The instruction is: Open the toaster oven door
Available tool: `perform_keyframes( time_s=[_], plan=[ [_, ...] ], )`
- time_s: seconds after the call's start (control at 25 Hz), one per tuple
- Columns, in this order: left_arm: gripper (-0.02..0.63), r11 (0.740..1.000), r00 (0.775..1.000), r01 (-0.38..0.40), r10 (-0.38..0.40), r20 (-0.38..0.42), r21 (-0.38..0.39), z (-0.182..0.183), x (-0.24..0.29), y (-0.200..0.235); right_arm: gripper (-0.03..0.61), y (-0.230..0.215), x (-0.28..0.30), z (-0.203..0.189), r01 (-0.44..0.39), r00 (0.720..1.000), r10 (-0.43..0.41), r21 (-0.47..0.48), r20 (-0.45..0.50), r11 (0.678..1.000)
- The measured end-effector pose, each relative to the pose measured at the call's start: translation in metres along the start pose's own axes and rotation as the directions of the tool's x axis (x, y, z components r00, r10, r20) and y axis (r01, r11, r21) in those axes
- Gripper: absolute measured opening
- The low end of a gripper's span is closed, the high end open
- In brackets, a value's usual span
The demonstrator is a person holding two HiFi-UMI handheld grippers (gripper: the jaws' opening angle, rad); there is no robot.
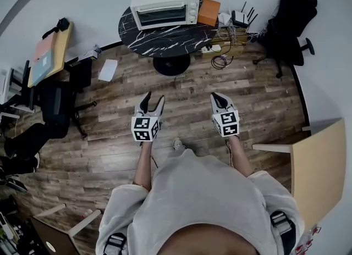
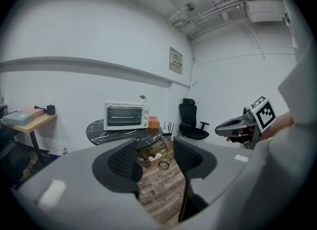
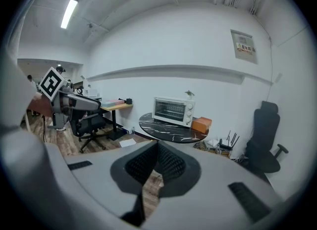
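Toaster oven (image 1: 164,5): door shut | left gripper (image 1: 152,103): jaws gaping, empty | right gripper (image 1: 220,100): jaws meeting, empty | both hovering well short of oven | advised: approaching squarely, pulling door's top edge down.

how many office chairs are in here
2: right chair past the table, left chair beside the desk. Dark clutter at the left edge may hide more.

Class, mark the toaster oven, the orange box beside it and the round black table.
toaster oven (image 1: 163,15), head view, glass door.
orange box (image 1: 209,12), head view, top face.
round black table (image 1: 165,39), head view, bare tabletop.
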State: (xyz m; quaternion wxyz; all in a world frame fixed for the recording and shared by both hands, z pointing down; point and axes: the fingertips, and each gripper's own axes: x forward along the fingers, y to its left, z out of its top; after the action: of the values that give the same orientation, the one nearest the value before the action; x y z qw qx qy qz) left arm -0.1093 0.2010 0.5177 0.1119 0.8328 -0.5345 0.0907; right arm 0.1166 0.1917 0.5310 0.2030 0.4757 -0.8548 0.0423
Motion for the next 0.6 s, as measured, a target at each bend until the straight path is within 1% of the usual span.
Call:
perform_keyframes(
  time_s=[0.28,0.48,0.6],
  plan=[
    [0.229,1.000,1.000,0.020,-0.020,-0.008,-0.002,0.009,0.033,0.048,0.013,-0.001,0.049,0.019,0.020,1.000,-0.020,-0.001,-0.010,1.000],
    [0.229,0.999,0.999,0.044,-0.044,-0.017,0.012,0.017,0.050,0.068,0.014,-0.004,0.070,0.027,0.045,0.999,-0.044,0.006,-0.021,0.999],
    [0.229,0.999,0.998,0.051,-0.051,-0.021,0.005,0.015,0.053,0.079,0.014,-0.001,0.076,0.028,0.061,0.998,-0.061,0.007,-0.025,0.998]
  ],
)
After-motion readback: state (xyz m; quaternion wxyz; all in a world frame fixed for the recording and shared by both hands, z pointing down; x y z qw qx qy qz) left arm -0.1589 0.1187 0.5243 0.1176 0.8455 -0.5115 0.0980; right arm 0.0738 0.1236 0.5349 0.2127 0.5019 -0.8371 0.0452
